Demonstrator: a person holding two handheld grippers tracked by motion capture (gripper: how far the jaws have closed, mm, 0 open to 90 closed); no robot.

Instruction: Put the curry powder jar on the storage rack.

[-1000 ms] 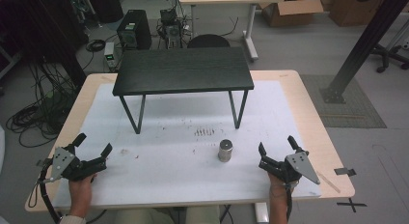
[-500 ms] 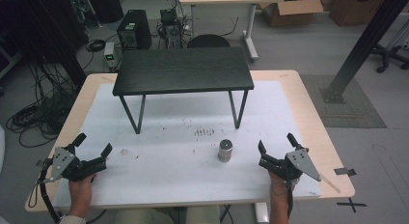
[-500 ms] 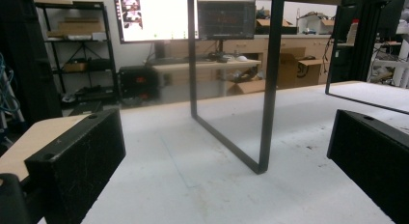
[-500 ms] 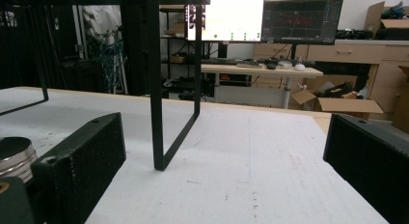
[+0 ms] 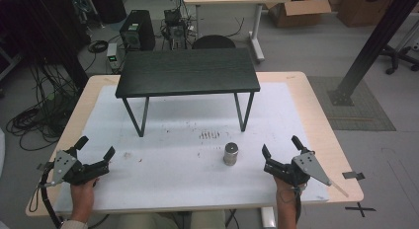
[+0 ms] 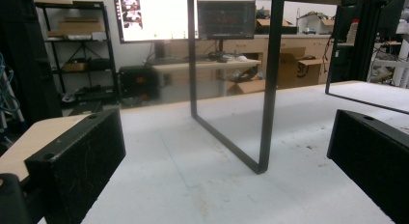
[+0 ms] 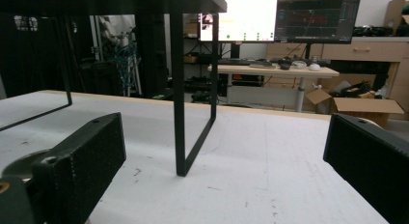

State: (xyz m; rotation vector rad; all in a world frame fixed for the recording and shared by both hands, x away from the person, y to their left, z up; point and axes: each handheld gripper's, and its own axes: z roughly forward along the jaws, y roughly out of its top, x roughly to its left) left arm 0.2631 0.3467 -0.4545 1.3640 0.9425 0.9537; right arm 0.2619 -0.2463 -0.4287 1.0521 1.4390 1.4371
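Metal cylinder (image 5: pixel 230 154) stands just left of the open right hand-held gripper (image 5: pixel 280 152); left hand-held gripper (image 5: pixel 95 149) open.

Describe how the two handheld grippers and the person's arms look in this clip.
Both the left gripper and the right gripper are black, each with two blocky jaws whose inner faces look finely textured, and each carries a grey three-cornered plate on top. A dark cable trails from the left gripper. A light sleeve cuff shows at the left wrist.
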